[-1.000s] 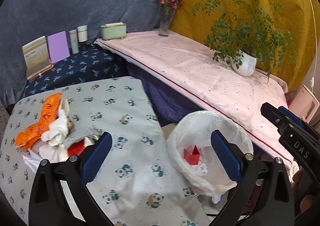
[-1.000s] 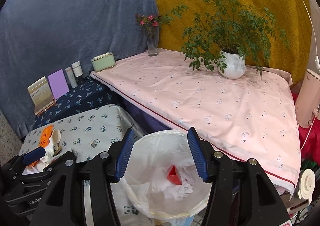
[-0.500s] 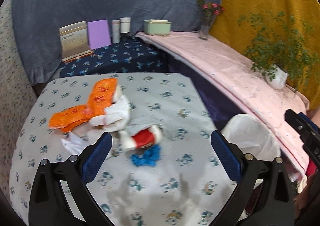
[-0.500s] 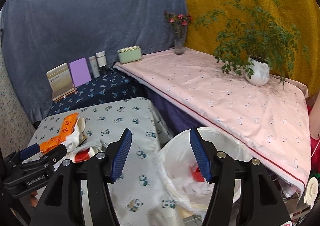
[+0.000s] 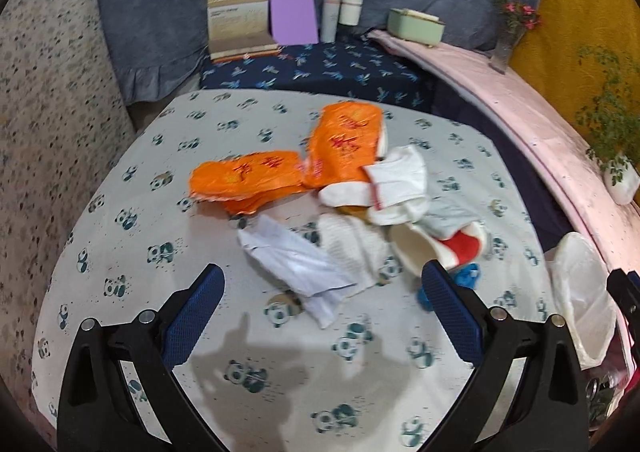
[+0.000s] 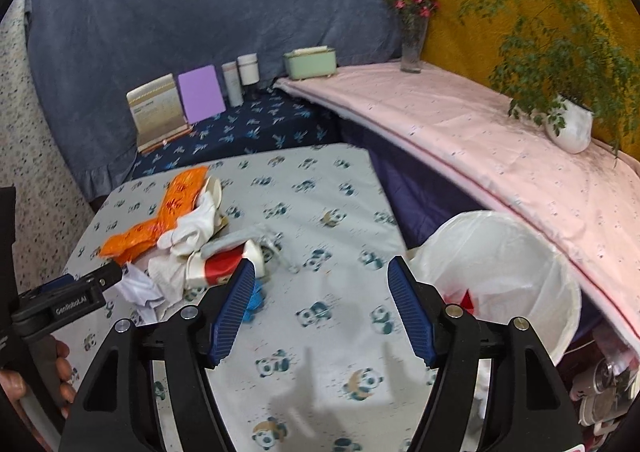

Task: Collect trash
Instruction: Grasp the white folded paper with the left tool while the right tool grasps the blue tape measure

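A pile of trash lies on the panda-print table (image 5: 120,252): two orange wrappers (image 5: 256,175), crumpled white paper (image 5: 296,264), white tissue (image 5: 396,179), a tipped red-and-white paper cup (image 5: 440,244) and a blue scrap (image 5: 466,278). My left gripper (image 5: 322,300) is open and empty just in front of the white paper. My right gripper (image 6: 322,292) is open and empty over the table's right part, beside the white-lined bin (image 6: 512,264), which holds red and white trash. The pile also shows in the right wrist view (image 6: 188,236).
A dark blue patterned shelf (image 5: 320,67) behind the table carries a card stand, a purple card, two small bottles and a green box (image 5: 416,27). A pink-covered bench (image 6: 480,131) on the right holds a flower vase and a potted plant (image 6: 568,123).
My left gripper has swung left from over the bin to face the trash pile. My right gripper has turned left too, so the table and pile now fill its view.
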Available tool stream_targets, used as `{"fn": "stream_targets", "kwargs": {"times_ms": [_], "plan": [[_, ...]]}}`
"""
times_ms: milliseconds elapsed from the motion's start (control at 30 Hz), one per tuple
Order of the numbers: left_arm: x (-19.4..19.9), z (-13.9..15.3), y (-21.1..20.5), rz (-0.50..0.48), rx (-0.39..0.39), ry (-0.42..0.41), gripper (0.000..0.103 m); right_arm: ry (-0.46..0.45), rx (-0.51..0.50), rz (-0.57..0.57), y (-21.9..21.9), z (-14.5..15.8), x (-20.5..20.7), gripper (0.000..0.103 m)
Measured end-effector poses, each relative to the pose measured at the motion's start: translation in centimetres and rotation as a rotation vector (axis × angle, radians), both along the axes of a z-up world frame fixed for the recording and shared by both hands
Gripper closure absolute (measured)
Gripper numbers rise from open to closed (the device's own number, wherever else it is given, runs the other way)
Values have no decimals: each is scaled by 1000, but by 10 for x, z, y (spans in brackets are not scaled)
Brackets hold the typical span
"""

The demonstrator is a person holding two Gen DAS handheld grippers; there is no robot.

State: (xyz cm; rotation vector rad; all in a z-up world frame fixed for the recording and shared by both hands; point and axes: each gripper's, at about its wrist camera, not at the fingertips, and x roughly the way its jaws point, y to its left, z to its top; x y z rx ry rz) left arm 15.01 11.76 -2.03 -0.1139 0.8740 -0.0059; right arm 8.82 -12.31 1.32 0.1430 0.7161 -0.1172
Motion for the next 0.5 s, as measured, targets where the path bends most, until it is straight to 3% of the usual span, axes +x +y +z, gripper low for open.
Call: {"fn": "stream_targets", "kwargs": {"times_ms": [500], "plan": [[42,-58,45,67,-107,141,9,131,49,56,49,-68,47,37]]}}
